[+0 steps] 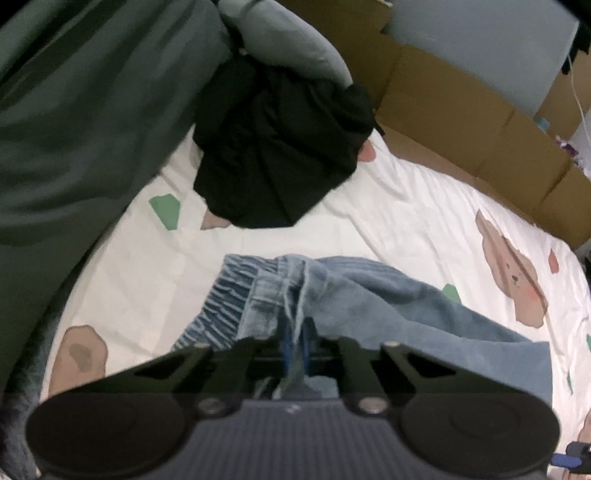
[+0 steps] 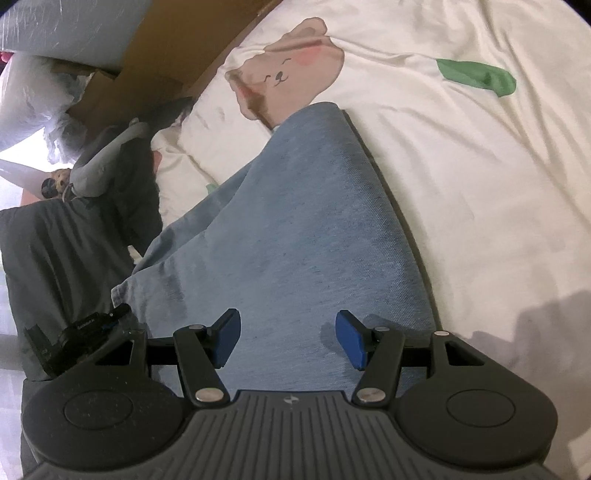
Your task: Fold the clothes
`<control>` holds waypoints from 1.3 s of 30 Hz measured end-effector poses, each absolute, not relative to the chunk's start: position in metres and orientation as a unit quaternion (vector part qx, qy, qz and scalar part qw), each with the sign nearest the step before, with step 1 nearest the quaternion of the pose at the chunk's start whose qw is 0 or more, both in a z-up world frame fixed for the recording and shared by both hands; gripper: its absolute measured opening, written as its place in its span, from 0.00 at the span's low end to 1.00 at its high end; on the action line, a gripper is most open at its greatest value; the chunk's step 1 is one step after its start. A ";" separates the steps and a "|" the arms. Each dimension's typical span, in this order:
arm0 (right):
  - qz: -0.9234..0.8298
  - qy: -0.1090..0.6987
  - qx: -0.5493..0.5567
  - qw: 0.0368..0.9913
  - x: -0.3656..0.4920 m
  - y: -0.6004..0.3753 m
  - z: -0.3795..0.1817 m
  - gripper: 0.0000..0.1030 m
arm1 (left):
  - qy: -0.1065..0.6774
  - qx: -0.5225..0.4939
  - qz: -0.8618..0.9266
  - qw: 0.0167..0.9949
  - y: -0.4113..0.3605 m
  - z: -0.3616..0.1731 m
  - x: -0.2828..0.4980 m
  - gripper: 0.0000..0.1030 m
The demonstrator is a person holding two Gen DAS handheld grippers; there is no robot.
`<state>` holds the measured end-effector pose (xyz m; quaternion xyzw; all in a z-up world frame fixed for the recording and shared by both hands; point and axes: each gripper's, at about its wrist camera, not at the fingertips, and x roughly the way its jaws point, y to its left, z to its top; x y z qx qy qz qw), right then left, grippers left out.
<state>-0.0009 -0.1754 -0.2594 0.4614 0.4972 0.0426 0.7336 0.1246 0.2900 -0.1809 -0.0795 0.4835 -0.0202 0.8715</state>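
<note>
Light blue jeans (image 1: 388,299) lie on the white bear-print bed sheet (image 1: 406,206). Their elastic waistband (image 1: 236,291) is bunched up at the near end. My left gripper (image 1: 295,343) is shut on the waistband fabric, and its blue pads are almost hidden in the pinched denim. In the right wrist view a leg of the jeans (image 2: 306,229) stretches away over the sheet (image 2: 480,177). My right gripper (image 2: 288,339) is open just above that leg, its blue pads (image 2: 226,339) wide apart and nothing pressed between them.
A black garment (image 1: 280,147) lies crumpled farther up the bed, beside a dark green blanket (image 1: 74,122) and a pale pillow (image 1: 280,33). Cardboard boxes (image 1: 461,122) line the bed's far side. A dark grey garment (image 2: 62,266) and clutter lie off the bed's left edge.
</note>
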 end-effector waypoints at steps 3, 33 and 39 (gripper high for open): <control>0.039 0.499 0.462 0.732 -0.001 -0.177 -0.261 0.62 | 0.474 -0.081 -0.017 0.877 0.291 -0.177 0.119 0.05; 0.032 0.519 0.452 0.724 -0.001 -0.177 -0.273 0.62 | 0.504 -0.131 -0.006 0.854 0.324 -0.214 0.116 0.53; 0.030 0.525 0.445 0.724 -0.003 -0.176 -0.273 0.62 | 0.502 -0.168 -0.052 0.847 0.330 -0.223 0.117 0.57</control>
